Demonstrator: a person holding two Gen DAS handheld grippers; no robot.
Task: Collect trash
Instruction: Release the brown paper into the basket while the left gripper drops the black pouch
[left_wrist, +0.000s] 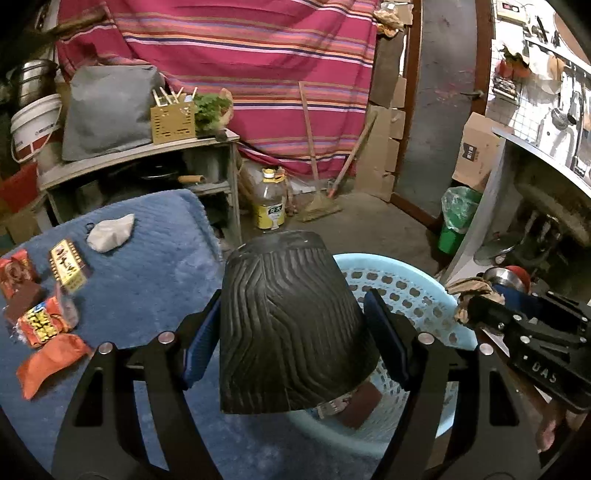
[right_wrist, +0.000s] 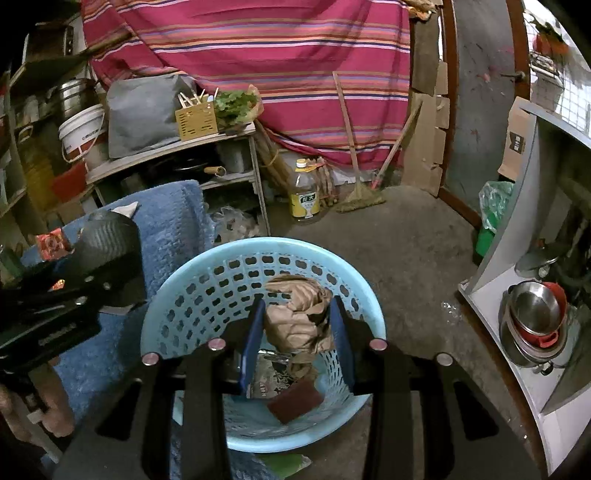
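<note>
Left hand-held gripper (left_wrist: 291, 325) holds a black ribbed cup (left_wrist: 291, 325) upside down between its blue pads, with the jaws quite wide and pressing both sides of the cup. In the left wrist view the cup hangs over the left rim of a light blue basket (left_wrist: 417, 295). Left of it, a blue towel (left_wrist: 155, 280) covers the table, and more trash lies on this towel: a white crumpled paper (left_wrist: 110, 232) at the far side, a yellow box (left_wrist: 70, 267), red wrappers (left_wrist: 44, 321) and an orange packet (left_wrist: 48, 363) near the left edge. At the right edge the right hand-held gripper (left_wrist: 476, 306) carries brown paper (left_wrist: 471, 291) over the right rim of the basket.

In the right wrist view, the right hand-held gripper (right_wrist: 299, 321) is closed rather narrow on the crumpled brown paper (right_wrist: 299, 317), above the inside of the basket (right_wrist: 192, 306). On the basket bottom lie a dark red block (right_wrist: 295, 400) and some foil wrappers (right_wrist: 273, 373). The black cup (right_wrist: 107, 236) and the left hand-held gripper show at the left, above the towel (right_wrist: 173, 221). Far behind, on the floor, stand an oil bottle (right_wrist: 304, 194) and a broom (right_wrist: 358, 192).
</note>
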